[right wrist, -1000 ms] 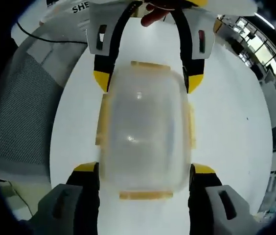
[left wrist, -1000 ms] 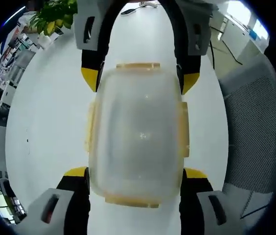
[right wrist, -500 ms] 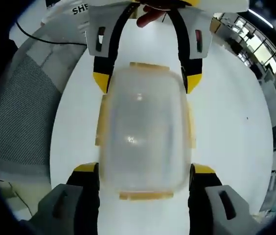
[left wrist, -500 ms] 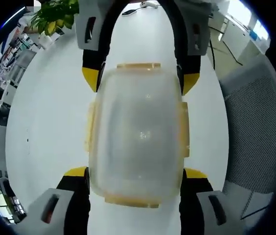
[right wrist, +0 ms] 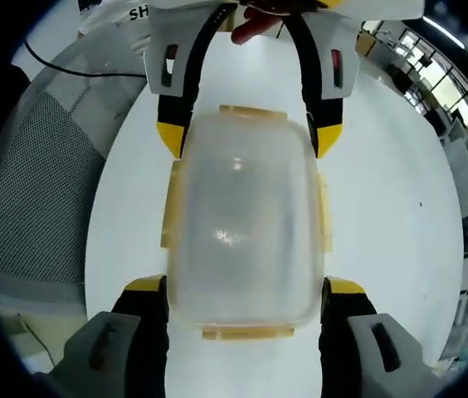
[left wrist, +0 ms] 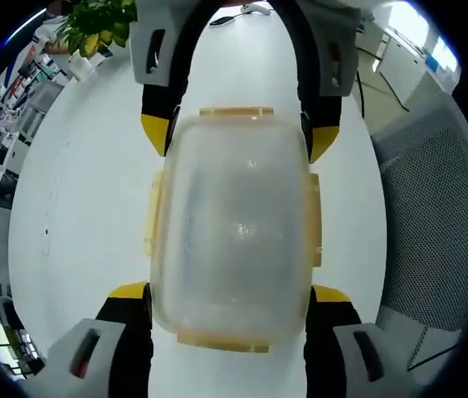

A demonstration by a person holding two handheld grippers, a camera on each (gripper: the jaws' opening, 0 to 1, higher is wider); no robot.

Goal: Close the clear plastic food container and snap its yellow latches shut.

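Both hand-held grippers, left (left wrist: 230,303) and right (right wrist: 246,294), stand spread around the lidded container (left wrist: 232,228) on the white table (left wrist: 85,191).

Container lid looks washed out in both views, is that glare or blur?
Left gripper view: the container lid is frosted and hazy, with small glints of glare near its centre; the yellow latches stay legible. Right gripper view: same haze on the lid, edges bowed by fisheye distortion.

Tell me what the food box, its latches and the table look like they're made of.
The box looks like cloudy see-through plastic: the white table shows faintly through it and small glints sit on top. Its latches look like translucent yellow-amber plastic, duller. The table is smooth, white and slightly glossy, perhaps laminate; I can't tell for sure.
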